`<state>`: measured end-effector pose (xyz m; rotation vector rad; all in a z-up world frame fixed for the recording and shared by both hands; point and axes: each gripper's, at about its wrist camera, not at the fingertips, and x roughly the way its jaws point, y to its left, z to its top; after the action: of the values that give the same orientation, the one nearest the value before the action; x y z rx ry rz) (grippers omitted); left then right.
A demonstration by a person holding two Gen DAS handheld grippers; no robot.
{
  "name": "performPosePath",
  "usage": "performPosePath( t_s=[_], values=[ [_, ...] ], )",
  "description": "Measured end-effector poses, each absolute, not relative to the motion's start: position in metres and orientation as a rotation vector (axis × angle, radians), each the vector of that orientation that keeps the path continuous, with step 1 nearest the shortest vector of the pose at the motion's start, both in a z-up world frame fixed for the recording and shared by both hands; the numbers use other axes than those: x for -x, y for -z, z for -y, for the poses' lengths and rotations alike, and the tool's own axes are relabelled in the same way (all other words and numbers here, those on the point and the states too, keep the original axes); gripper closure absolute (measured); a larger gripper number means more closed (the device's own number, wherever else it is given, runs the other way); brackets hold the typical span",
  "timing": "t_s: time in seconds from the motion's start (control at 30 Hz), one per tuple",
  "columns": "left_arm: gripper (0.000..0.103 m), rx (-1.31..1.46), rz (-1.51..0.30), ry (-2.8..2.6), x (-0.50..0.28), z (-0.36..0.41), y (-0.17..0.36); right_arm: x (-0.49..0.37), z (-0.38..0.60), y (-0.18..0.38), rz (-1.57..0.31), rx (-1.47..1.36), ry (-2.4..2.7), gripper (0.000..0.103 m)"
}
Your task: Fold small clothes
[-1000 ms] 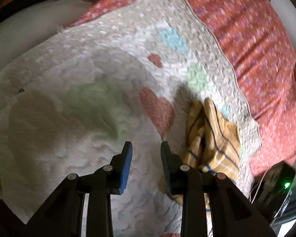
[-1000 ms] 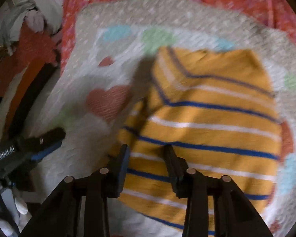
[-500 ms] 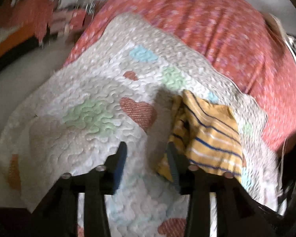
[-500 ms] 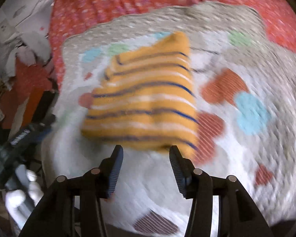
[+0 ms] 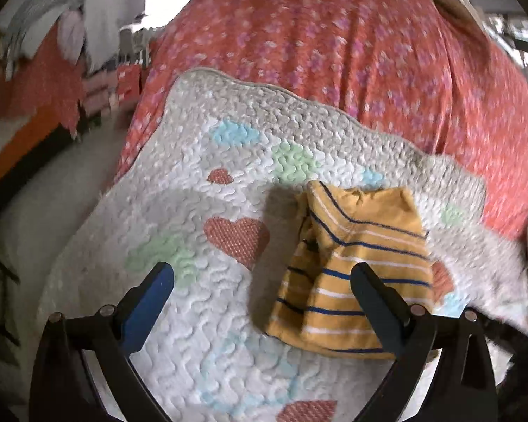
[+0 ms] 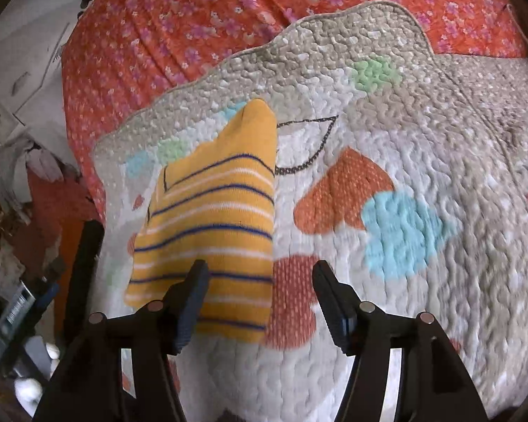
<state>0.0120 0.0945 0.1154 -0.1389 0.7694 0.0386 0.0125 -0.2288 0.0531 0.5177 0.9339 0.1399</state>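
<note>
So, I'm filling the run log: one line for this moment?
shirt: folded on quilt | left gripper: jaws just opened, empty | right gripper: jaws just opened, empty

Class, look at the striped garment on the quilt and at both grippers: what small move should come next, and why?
Probably draw both grippers back from the garment. The yellow striped garment already lies folded into a compact stack on the quilt. The left gripper and the right gripper have just been opening and hold nothing, so this piece looks done. No other garment to fold shows in either view.
</note>
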Motion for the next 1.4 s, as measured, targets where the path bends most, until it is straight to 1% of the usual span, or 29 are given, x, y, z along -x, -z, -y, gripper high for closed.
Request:
performPosePath(
  t_s=[0.27,0.37,0.5,0.7,0.93,1.07,1.1,1.13,1.17,1.2,1.23,1.27,1.3,1.4],
  values=[
    [0.003,0.045,-0.887,-0.007,-0.052,-0.064,-0.085,-0.063,0.233,-0.022,-0.976,-0.507,-0.188,0.035],
    [0.003,0.02,-0.932,0.01,-0.069,-0.051,-0.072,-0.081,0.24,-0.007,-0.988,-0.562,-0.194,0.034],
    [0.003,-0.023,-0.948,0.029,-0.083,-0.033,-0.064,-0.1,0.25,0.006,-0.992,-0.663,-0.232,0.028],
    [0.003,-0.074,-0.977,0.05,-0.098,-0.012,-0.048,-0.119,0.255,0.017,-0.989,-0.738,-0.264,0.025],
    [0.003,-0.069,-1.005,0.061,-0.109,-0.014,-0.036,-0.137,0.248,0.027,-0.999,-0.804,-0.305,0.025],
    [0.003,-0.006,-1.041,0.099,-0.114,-0.024,-0.029,-0.142,0.241,0.03,-0.986,-0.859,-0.332,0.025],
    [0.003,0.023,-1.059,0.117,-0.115,-0.027,-0.027,-0.144,0.236,0.03,-0.983,-0.863,-0.348,0.026],
    [0.003,0.083,-1.103,0.155,-0.119,-0.032,-0.021,-0.145,0.23,0.029,-0.987,-0.863,-0.375,0.039],
    [0.008,0.178,-1.163,0.212,-0.123,-0.038,-0.013,-0.146,0.223,0.027,-0.999,-0.852,-0.388,0.044],
    [0.032,0.287,-1.207,0.266,-0.124,-0.045,-0.005,-0.146,0.219,0.024,-0.993,-0.836,-0.382,0.049],
    [0.041,0.367,-1.232,0.3,-0.124,-0.05,-0.001,-0.146,0.216,0.021,-0.991,-0.824,-0.388,0.058],
    [0.048,0.404,-1.229,0.298,-0.123,-0.053,-0.002,-0.146,0.215,0.016,-0.987,-0.825,-0.396,0.061],
    [0.058,0.397,-1.218,0.3,-0.12,-0.052,-0.006,-0.145,0.216,0.011,-0.981,-0.833,-0.405,0.064],
    [0.067,0.389,-1.209,0.298,-0.109,-0.044,-0.016,-0.137,0.221,-0.004,-0.957,-0.851,-0.439,0.067]
  ],
)
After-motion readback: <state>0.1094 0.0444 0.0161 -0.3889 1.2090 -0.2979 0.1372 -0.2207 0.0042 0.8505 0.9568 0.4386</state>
